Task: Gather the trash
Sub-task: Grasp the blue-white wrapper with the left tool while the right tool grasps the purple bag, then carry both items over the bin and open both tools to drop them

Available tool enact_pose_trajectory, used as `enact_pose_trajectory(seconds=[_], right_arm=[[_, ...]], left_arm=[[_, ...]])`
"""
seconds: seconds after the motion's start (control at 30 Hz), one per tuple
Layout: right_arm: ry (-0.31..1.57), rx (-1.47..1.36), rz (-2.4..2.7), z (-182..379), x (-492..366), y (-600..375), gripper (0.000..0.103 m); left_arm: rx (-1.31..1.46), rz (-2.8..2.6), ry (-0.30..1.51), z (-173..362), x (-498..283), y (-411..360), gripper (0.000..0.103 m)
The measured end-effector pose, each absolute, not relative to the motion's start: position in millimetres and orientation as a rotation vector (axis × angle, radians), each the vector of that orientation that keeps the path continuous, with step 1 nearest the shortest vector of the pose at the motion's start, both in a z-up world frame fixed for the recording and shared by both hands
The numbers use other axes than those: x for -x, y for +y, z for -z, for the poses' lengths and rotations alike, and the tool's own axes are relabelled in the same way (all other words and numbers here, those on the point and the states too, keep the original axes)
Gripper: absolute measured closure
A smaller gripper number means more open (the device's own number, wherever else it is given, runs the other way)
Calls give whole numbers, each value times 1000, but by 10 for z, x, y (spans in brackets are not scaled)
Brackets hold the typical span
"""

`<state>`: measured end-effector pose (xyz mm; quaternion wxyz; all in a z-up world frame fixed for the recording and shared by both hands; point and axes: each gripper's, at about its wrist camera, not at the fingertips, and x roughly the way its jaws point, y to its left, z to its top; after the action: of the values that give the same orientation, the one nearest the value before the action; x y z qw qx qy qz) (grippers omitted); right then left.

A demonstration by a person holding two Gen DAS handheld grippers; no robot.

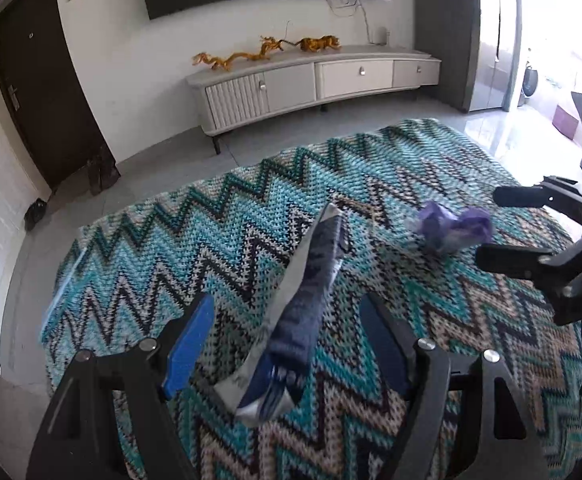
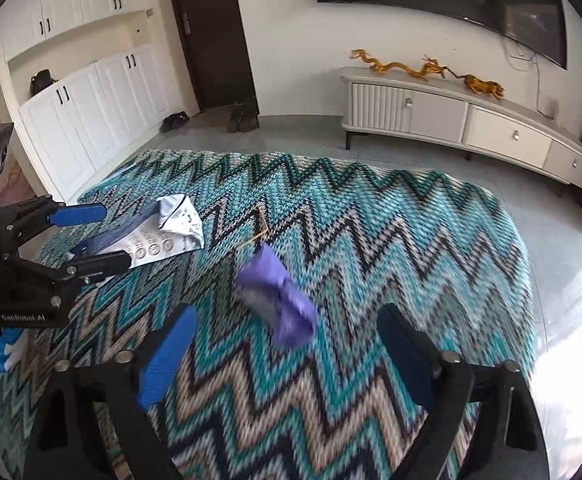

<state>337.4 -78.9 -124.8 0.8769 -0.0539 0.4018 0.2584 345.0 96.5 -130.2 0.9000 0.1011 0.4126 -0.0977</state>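
Observation:
A blue and silver wrapper (image 1: 303,312) lies on the zigzag tablecloth (image 1: 151,248) between the blue pads of my left gripper (image 1: 287,344), which is open around it without touching. It shows at the left in the right wrist view (image 2: 159,232). A crumpled purple wrapper (image 2: 279,300) lies between and just ahead of the fingers of my right gripper (image 2: 287,356), which is open. It also shows in the left wrist view (image 1: 455,228), with the right gripper (image 1: 503,228) beside it.
A thin yellowish strip (image 2: 257,232) lies on the cloth beyond the purple wrapper. A TV cabinet (image 1: 315,80) with golden dragon figures (image 1: 267,50) stands by the far wall. Shoes (image 2: 243,118) sit by the dark door. The table edge curves near on the right.

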Motion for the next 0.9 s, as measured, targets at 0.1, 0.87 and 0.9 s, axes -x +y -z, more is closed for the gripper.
enact_pose_trajectory(seconds=[0.1, 0.87, 0.9], right_arm=[[857, 106, -549, 1353, -3506, -717, 29], [865, 32, -555, 1281, -2626, -1023, 74], [860, 22, -553, 1248, -2494, -1076, 74]], left_arm=[[-208, 196, 884, 1385, -3548, 931, 43], [-119, 206, 889, 1217, -2966, 953, 87], [-112, 207, 888, 1196, -2908, 960, 87]])
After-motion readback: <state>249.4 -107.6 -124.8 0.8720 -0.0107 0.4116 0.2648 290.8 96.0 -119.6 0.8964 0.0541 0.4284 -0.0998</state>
